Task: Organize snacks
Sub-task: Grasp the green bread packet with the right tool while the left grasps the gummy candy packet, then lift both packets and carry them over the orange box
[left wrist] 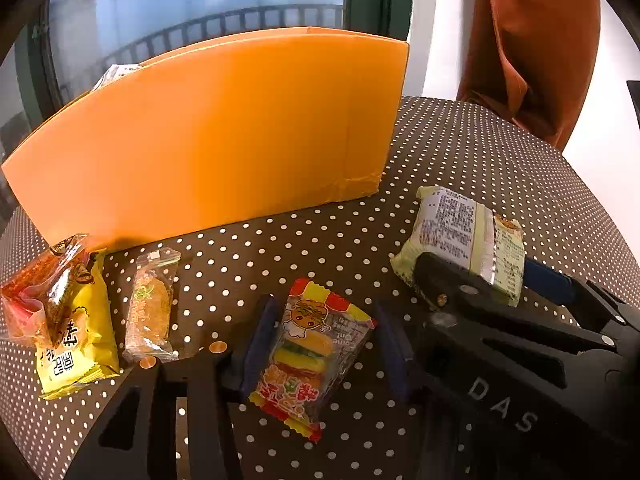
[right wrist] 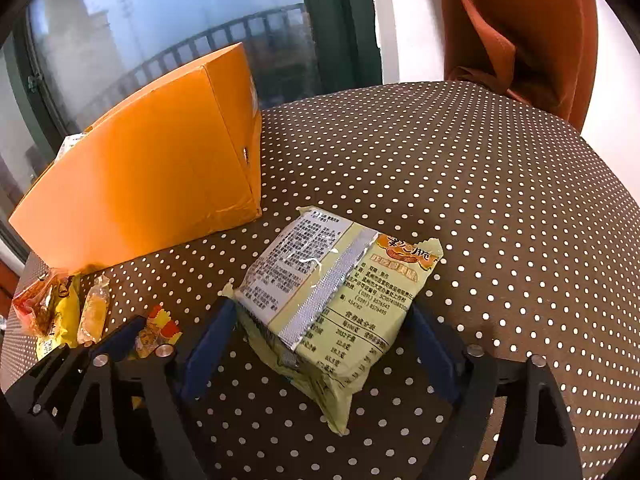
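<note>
At the left edge of your left wrist view, a red snack pack (left wrist: 38, 300) lies on a yellow one (left wrist: 76, 344), with a clear-wrapped pastry (left wrist: 150, 312) just beside. Your left hand-held gripper (left wrist: 324, 346) straddles one burger gummy packet (left wrist: 312, 354), long axis up-frame, pads not clearly touching. Right, your right hand-held gripper (right wrist: 320, 344) brackets one pale green noodle pack (right wrist: 340, 304) on the dotted worktop (right wrist: 500, 200); contact unclear.

Box (left wrist: 208, 132): plain orange. Tablecloth (right wrist: 460, 184): dark brown, white polka dots. Curtain (right wrist: 520, 28): rust orange. Noodle packet (right wrist: 336, 300): pale green, silver seam strip, black print. Burger candy packet (left wrist: 310, 354): clear, red and yellow edges, cartoon burger. Leftmost packets: yellow (left wrist: 76, 344), red-orange (left wrist: 44, 300).
</note>
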A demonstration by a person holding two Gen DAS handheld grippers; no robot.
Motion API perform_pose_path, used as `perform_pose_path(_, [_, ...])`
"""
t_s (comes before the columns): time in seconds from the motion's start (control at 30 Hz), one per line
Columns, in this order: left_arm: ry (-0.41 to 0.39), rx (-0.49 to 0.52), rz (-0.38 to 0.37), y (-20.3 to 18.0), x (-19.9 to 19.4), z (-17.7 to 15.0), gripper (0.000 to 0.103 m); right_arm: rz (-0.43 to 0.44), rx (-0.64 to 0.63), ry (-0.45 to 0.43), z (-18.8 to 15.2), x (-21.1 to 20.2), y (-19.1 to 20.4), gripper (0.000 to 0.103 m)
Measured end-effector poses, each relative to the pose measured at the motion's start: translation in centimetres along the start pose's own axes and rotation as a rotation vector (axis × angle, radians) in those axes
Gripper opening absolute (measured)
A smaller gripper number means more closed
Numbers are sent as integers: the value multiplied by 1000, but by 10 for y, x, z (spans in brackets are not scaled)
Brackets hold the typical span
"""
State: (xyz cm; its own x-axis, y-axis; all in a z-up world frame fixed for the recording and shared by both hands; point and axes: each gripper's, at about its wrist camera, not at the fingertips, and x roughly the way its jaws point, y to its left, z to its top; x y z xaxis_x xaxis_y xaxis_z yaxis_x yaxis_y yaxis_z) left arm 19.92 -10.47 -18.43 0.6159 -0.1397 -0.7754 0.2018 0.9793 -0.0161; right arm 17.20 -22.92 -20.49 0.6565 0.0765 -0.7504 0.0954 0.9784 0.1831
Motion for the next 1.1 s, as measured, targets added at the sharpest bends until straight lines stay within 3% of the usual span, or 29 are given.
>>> perform_pose_path(0.1, [-2, -2, 10, 3, -3, -1, 48, -2, -4, -5, 0, 0, 0, 70])
perform_pose_path(0.4, [-18, -4, 46, 14, -13, -6, 46, -1, -12, -16, -7, -4, 2, 58])
perform_pose_path(0.63, [-18, 25, 82, 20, -22, -16, 46, -17, -35, -19, -16, -11, 9, 55])
perform_pose_path(0.73, [-13, 25, 89, 23, -25, -20, 45, 15, -42, 4, -23, -16, 14, 55])
perform_pose_path(0.83, [-9, 12, 85, 28, -28, -23, 45, 32, -49, 15, -25, -20, 17, 58])
perform_pose_path(1.0, [-4, -13, 80, 36, -31, -26, 45, -36, -81, -4, -22, -24, 20, 93])
perform_pose_path(1.1, [-4, -18, 79, 36, -28, -23, 45, -23, -110, 3, -17, -20, 21, 97])
